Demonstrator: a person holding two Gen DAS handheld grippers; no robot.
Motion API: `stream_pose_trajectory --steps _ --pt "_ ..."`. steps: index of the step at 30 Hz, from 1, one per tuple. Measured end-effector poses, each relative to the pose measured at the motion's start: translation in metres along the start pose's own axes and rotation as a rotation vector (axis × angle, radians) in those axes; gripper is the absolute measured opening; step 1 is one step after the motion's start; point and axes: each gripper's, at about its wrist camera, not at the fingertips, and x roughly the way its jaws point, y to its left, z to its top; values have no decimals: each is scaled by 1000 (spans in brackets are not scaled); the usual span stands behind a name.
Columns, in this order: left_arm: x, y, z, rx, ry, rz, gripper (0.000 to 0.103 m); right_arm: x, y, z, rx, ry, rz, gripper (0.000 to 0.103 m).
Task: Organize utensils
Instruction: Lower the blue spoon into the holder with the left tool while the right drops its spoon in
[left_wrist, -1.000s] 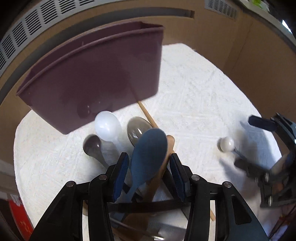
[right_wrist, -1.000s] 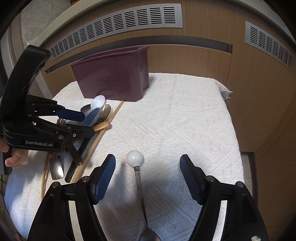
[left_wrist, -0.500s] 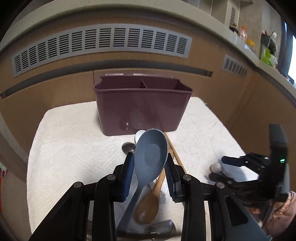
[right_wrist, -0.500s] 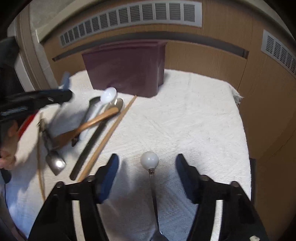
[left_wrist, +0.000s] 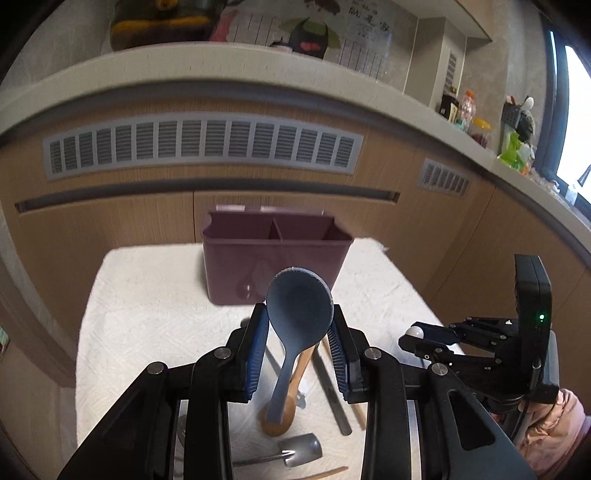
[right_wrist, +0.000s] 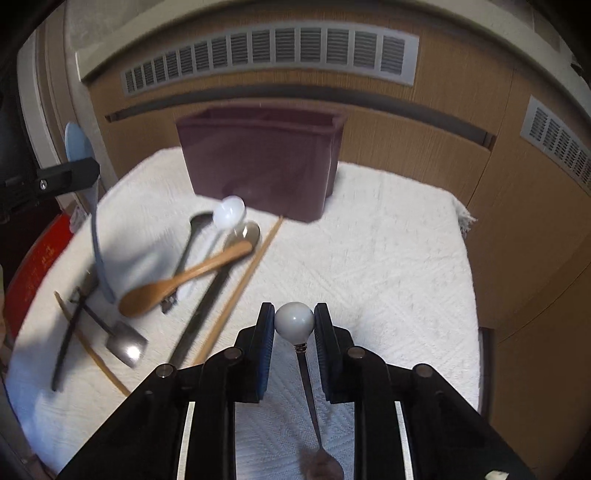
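Jaws of the left gripper (left_wrist: 298, 334) are clamped on the bowl of a blue-grey spoon (left_wrist: 299, 314), which stands upright between the pads with its handle hanging down toward the white cloth (left_wrist: 147, 314) covering the worktop. Jaws of the right gripper (right_wrist: 294, 334) are pinched on the white ball end (right_wrist: 294, 318) of a thin metal utensil (right_wrist: 308, 384), whose shaft runs back between the fingers toward the camera. Below the left gripper, loose utensils lie on the cloth: a wooden spoon (left_wrist: 284, 410), a small metal shovel-shaped spoon (left_wrist: 299, 448), a dark flat handle (left_wrist: 334, 398) and a wooden chopstick (left_wrist: 356, 413) beside it. The right wrist view shows the same pile to the left of the right gripper: the wooden spoon (right_wrist: 184, 277) lies across a dark-handled utensil (right_wrist: 207, 317), a long chopstick (right_wrist: 243, 284) runs beside it, a white plastic spoon (right_wrist: 229, 216) and a grey spoon (right_wrist: 195, 229) lie nearer the holder, and the shovel-shaped spoon (right_wrist: 125, 341) sits at the near-left edge. Further back, a maroon utensil holder (left_wrist: 277, 258) stands upright at the far side of the cloth, against wooden cabinet fronts (left_wrist: 110, 221); a divider splits it into two compartments, and no utensils show above its rim. A long grey vent grille (left_wrist: 199, 147) runs along the panel above it.
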Motion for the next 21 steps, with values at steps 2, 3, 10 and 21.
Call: stream_pose_trajectory --steps 2,3,10,21 --pt "-13 -4 16 -4 -34 -13 33 -17 1 13 2 -46 14 19" --pt "-20 -5 25 -5 -54 -24 33 -26 2 21 2 -72 28 19" --pt "-54 -16 128 33 -227 -43 33 -110 9 131 -63 -365 30 19" --pt "46 34 153 -79 -218 -46 33 -43 -10 199 10 -345 58 19"
